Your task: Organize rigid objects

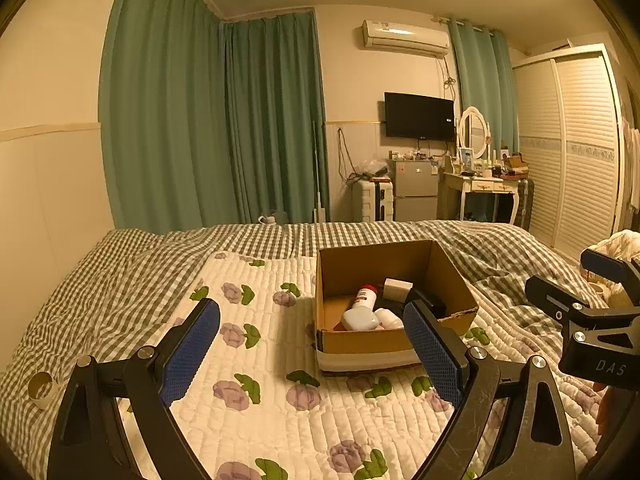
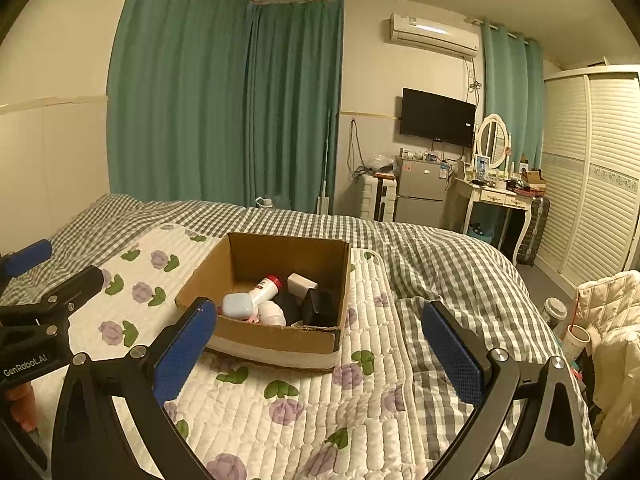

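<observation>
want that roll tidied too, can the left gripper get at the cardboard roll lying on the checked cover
Probably yes: the left gripper is open and empty, and the cardboard roll lies alone on the checked cover off to its left, nothing between them.

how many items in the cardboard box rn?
5 visible in the cardboard box: red-capped bottle across the middle, white rounded container front left, pale container front centre, white block at back, black item right. More may hide beneath.

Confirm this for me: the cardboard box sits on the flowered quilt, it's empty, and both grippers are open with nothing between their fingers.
Wrong on one count: the cardboard box is not empty. The right wrist view shows a red-capped white bottle and other small items inside. The rest holds: it sits on the flowered quilt, and the left gripper and right gripper are open with nothing between their fingers.
</observation>
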Available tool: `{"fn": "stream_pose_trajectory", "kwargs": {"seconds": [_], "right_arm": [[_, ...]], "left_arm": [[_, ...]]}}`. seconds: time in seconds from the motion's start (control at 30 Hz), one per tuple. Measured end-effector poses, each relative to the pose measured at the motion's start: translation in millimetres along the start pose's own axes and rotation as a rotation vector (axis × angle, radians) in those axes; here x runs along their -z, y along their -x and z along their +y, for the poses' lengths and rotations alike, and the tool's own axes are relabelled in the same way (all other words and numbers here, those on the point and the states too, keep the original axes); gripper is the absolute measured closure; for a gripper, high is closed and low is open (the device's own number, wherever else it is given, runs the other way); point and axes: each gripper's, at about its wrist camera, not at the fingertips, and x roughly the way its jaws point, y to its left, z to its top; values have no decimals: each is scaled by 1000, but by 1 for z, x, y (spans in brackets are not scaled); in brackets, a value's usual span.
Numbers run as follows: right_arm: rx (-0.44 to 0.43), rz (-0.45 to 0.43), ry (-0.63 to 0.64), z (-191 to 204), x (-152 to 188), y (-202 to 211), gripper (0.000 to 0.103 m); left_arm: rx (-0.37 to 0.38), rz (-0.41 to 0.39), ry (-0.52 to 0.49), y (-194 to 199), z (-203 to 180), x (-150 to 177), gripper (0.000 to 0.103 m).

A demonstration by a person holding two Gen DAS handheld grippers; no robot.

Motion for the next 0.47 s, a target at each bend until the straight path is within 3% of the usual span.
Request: {"fn": "stream_pose_trajectory", "kwargs": {"seconds": [0.47], "right_arm": [[-7,13,-17,-4,0,-5,0]], "left_arm": [[6,11,-5,-4,-2,2,8]]}}
